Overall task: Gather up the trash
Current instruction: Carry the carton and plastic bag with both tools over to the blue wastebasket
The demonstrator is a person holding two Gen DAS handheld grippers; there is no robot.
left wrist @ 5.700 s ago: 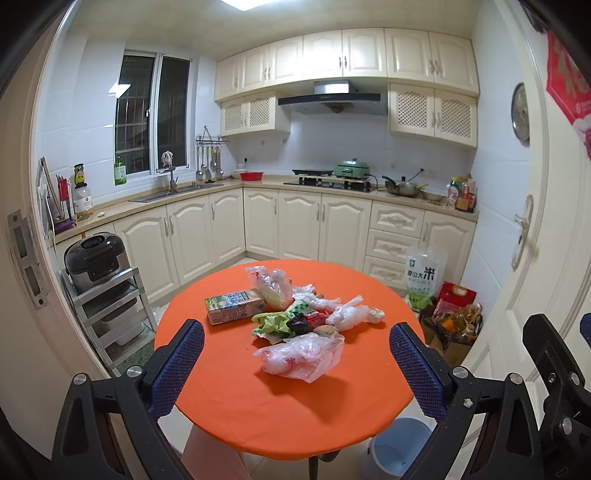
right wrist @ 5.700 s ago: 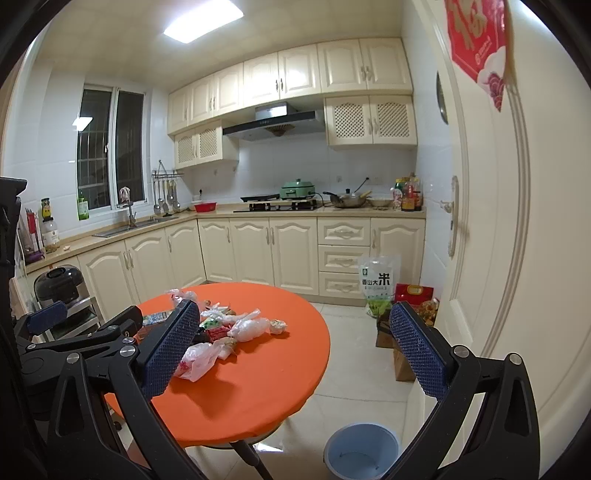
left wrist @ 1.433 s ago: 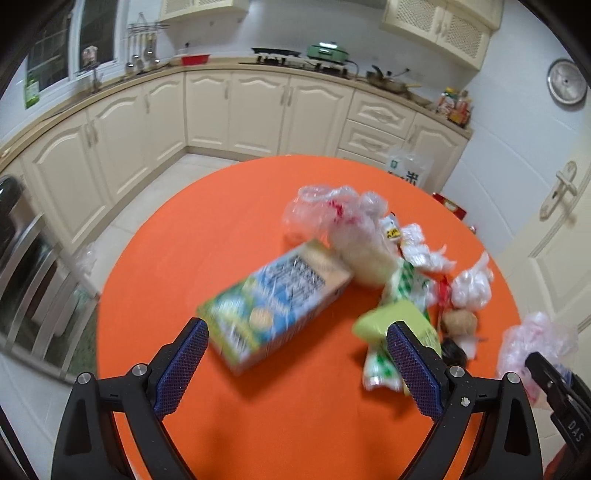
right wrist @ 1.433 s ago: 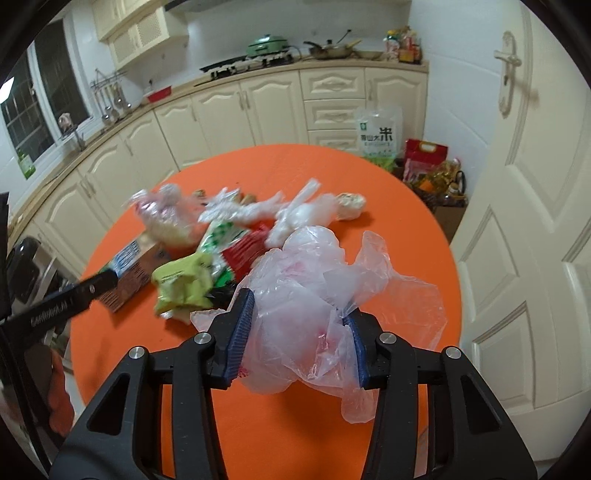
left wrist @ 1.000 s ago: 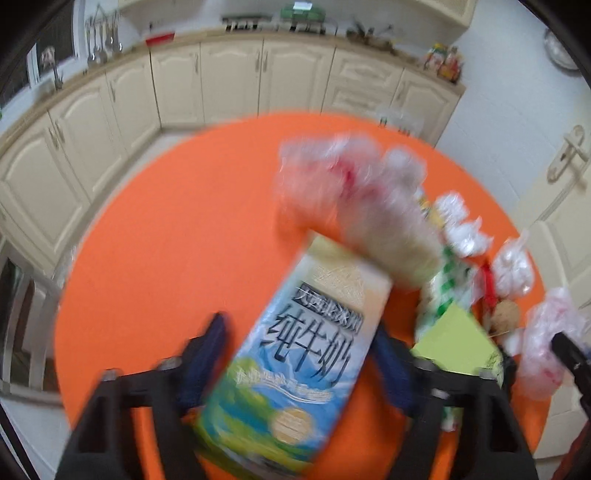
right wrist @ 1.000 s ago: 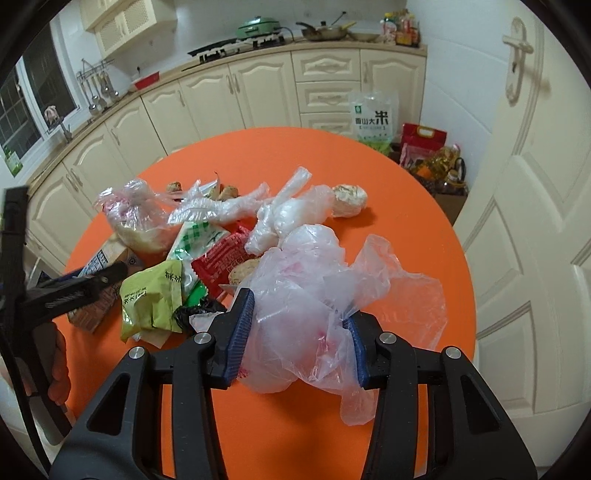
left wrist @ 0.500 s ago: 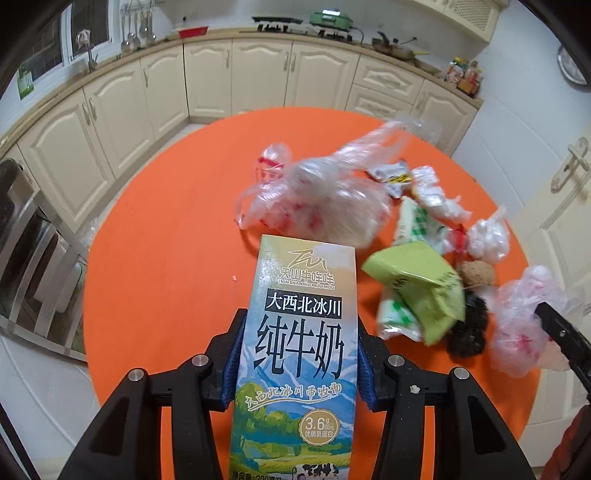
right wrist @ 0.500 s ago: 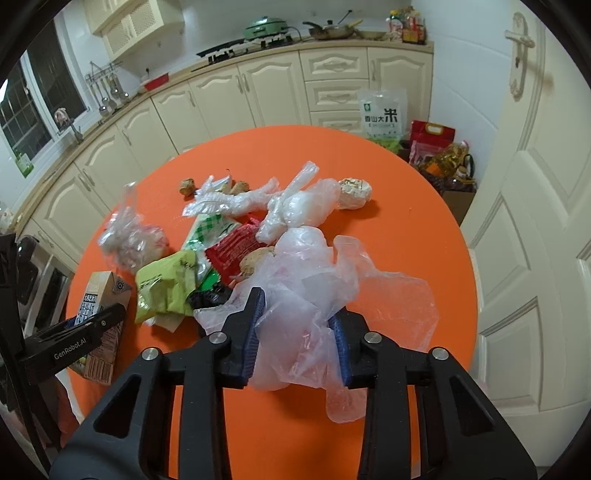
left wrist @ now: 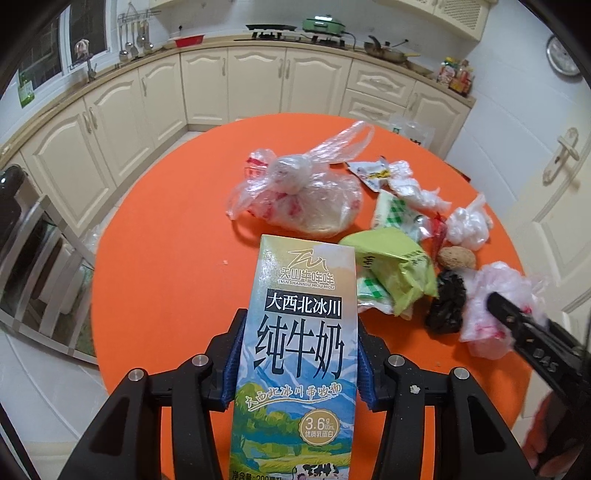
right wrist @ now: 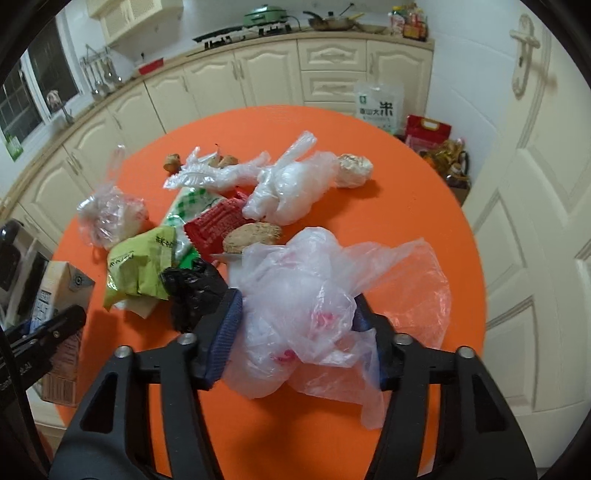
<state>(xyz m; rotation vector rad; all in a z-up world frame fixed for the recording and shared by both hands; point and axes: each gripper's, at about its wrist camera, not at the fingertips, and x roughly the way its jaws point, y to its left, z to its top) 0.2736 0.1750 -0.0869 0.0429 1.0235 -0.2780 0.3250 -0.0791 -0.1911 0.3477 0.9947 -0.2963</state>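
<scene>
Round orange table (left wrist: 166, 266), cream cabinets (left wrist: 255, 85) behind it, green pot (left wrist: 324, 24) on the counter, rice bag (right wrist: 378, 107) and white door (right wrist: 535, 221) beside the table.

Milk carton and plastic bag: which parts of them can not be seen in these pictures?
- Milk carton: bottom cut off by the left view's lower edge; sides hidden by the left tool.
- Plastic bag: contents unclear through crumpled film; its flanks hidden by the right tool.

Milk carton (left wrist: 299, 354): base cut off by lower frame edge. Right tool's (right wrist: 295, 332) far pad mostly hidden behind plastic bag (right wrist: 317, 306).
</scene>
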